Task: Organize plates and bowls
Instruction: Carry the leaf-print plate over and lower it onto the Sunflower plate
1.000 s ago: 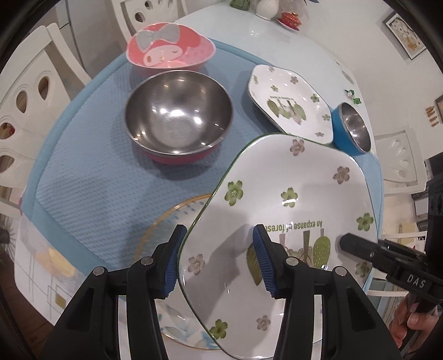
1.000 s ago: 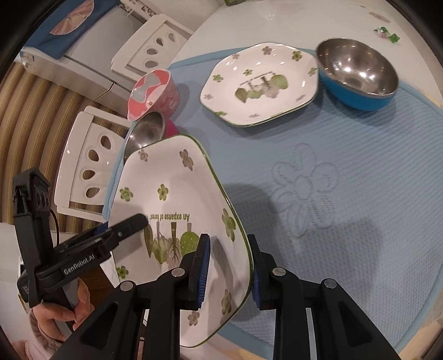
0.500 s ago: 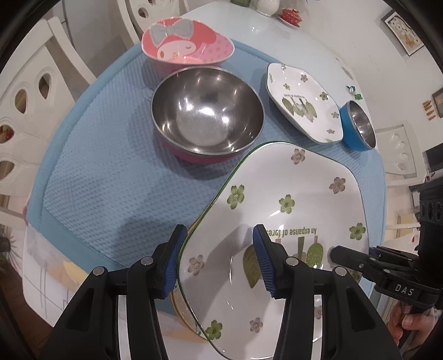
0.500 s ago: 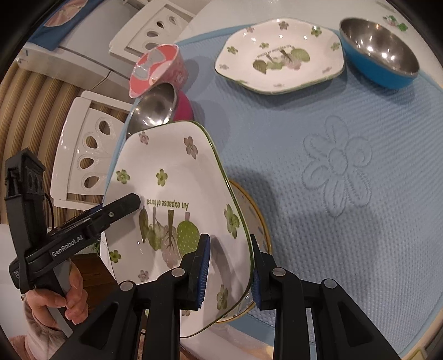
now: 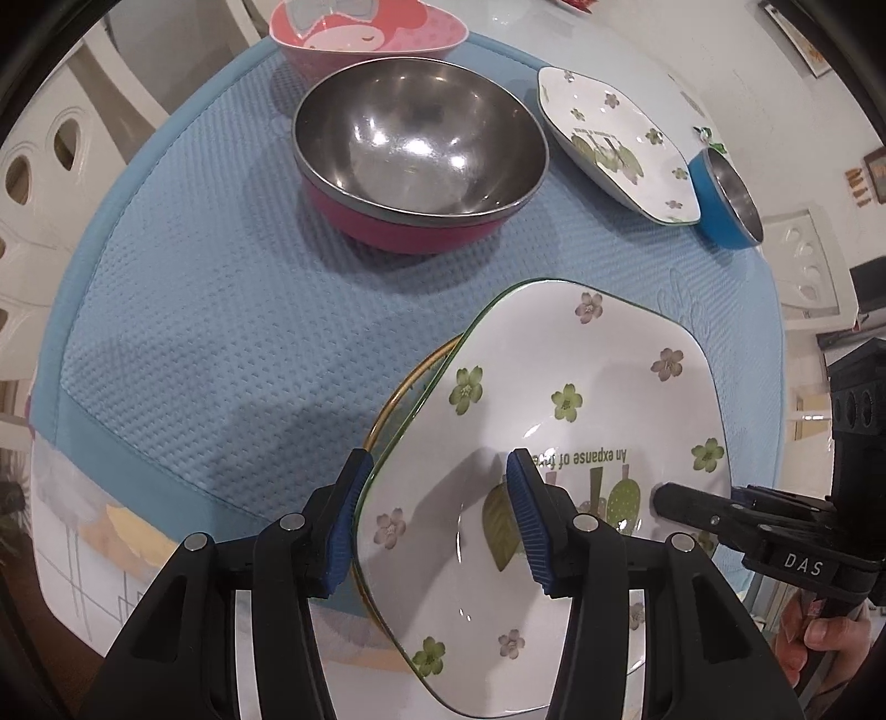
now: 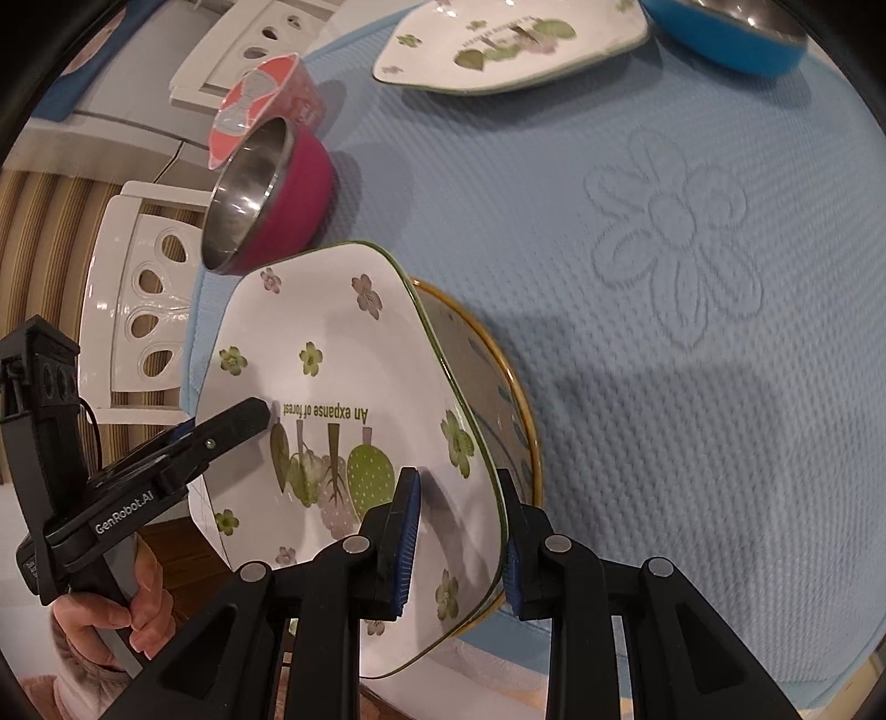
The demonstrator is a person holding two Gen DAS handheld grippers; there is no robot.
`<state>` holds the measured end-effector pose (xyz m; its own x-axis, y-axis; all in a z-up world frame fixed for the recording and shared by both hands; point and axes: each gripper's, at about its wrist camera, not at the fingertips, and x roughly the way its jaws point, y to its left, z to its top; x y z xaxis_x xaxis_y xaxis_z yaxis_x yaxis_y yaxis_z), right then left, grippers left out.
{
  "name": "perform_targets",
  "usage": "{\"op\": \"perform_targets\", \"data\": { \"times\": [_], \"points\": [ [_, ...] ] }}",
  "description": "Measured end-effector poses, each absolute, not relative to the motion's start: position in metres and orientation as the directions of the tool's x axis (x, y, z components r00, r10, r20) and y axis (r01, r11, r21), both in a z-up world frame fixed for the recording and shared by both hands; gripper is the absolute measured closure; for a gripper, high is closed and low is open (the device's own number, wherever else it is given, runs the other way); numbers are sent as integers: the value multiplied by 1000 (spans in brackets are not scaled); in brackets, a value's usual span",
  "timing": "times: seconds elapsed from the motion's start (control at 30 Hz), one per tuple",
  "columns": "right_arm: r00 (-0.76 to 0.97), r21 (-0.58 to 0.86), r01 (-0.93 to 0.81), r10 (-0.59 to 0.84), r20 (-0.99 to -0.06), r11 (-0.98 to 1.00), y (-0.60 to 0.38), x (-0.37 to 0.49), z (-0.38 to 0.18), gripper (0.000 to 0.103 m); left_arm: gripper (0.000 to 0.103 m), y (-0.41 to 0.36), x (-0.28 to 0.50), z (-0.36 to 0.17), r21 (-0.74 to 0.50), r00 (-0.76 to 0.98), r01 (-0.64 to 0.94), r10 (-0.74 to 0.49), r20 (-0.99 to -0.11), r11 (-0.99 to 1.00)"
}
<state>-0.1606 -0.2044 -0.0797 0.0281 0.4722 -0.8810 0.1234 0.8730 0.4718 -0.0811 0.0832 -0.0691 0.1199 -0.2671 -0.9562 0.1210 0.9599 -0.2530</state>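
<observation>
Plates and bowls crowding a blue mat (image 5: pixel 183 310) on the worktop (image 5: pixel 637 44). Lying nearest, mostly hidden: gold-rimmed glass plate (image 6: pixel 515 399), flat on the mat, peeking out from beneath the floral plate (image 5: pixel 559 443) on the left wrist view's left side and the right wrist view's right side. Hanging just above it, tilted, one edge lower than the other; whether touching the glass plate cannot be told. Running long from the near edge of the mat toward the middle, printed words "An expanse of forest" reading upside down in both views, cactus picture toward the near side.

Pinching the floral plate's near-left rim: left tool (image 5: pixel 437 515), blue pads partly spread, one under the rim, one inside the dish. Clamping the opposite rim: right tool (image 6: pixel 457 531), pads nearly pressed together with only the plate's edge between. Gripping each handle, a hand (image 6: pixel 116 620).

Standing farther back, clear of the held plate: steel bowl with a magenta shell (image 5: pixel 421 149), close behind it a pink character bowl (image 5: pixel 365 33). Sitting well off toward the far right: second floral plate (image 5: pixel 620 144), and just beside it a blue steel-lined bowl (image 5: pixel 725 199). Ringing the worktop: white chairs (image 6: pixel 138 288).
</observation>
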Motion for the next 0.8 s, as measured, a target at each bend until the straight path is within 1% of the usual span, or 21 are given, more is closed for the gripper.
{"op": "perform_targets", "data": {
  "times": [0.3, 0.37, 0.53, 0.63, 0.73, 0.8],
  "points": [
    [21, 464, 163, 467, -884, 871, -200, -167, -85, 76, 57, 79, -84, -70, -204, 111, 156, -223, -969, 966],
    [13, 442, 177, 447, -894, 879, -197, -168, -87, 73, 57, 74, -84, -70, -190, 116, 171, -211, -971, 967],
    [18, 434, 202, 440, -898, 878, -191, -169, -91, 72, 57, 70, -83, -71, -139, 131, 199, -167, -977, 970],
    [11, 410, 199, 417, -909, 890, -183, -167, -91, 72, 57, 70, -83, -80, -99, 105, 192, -121, -987, 976],
    [17, 397, 219, 404, -915, 891, -180, -166, -89, 72, 56, 74, -84, -82, -114, 112, 183, -136, -984, 976],
    [14, 400, 217, 407, -914, 891, -180, -166, -89, 72, 56, 74, -83, -82, -104, 113, 188, -127, -985, 977]
  ]
}}
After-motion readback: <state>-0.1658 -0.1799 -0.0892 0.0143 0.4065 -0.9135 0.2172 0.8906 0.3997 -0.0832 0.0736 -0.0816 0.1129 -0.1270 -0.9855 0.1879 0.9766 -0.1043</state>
